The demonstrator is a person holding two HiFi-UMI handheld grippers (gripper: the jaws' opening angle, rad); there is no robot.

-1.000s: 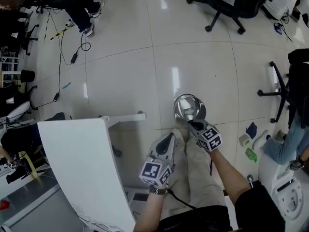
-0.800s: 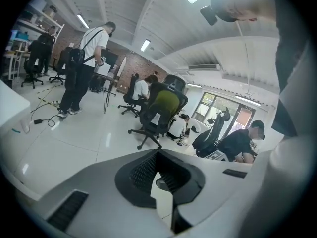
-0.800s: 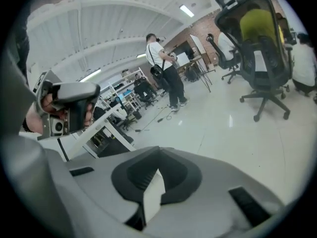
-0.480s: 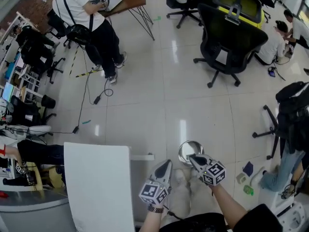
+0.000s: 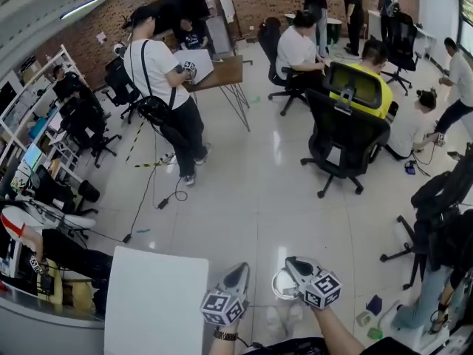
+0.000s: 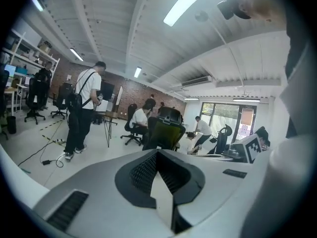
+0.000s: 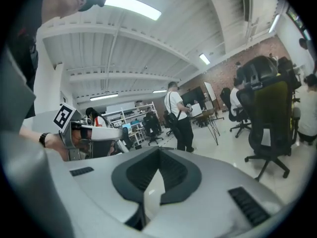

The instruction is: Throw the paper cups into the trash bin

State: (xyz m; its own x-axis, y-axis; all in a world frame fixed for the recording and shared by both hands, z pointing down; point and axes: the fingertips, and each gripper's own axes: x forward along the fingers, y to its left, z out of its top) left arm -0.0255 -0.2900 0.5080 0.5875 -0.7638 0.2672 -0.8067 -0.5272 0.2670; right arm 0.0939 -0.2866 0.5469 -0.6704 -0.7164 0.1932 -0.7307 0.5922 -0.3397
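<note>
Grippers: two. My left gripper [image 5: 241, 269] and my right gripper [image 5: 293, 262] are side by side, apart, both pointing out across the room.
Left jaws: pressed together at the tips, with nothing between them.
Right jaws: pressed together at the tips, with nothing between them.
Trash bin [image 5: 280, 285]: one, round and shiny, on the floor just below me. In the head view my right gripper overlaps its right rim.
Paper cups: I cannot pick one out. A few small things [image 5: 363, 318] lie on the floor well right of the bin, too small to name.
White table [image 5: 155, 302]: one, just left of my left gripper.
Wooden desk [image 5: 222, 71]: one, far across the floor, with a standing person [image 5: 159, 80] beside it.
Black office chair [image 5: 347, 124]: one, with a yellow-green back, on the open floor beyond the bin.
People: at least seven, standing or seated around the room.
Cable [image 5: 151, 191]: one, trailing over the floor left of centre.
</note>
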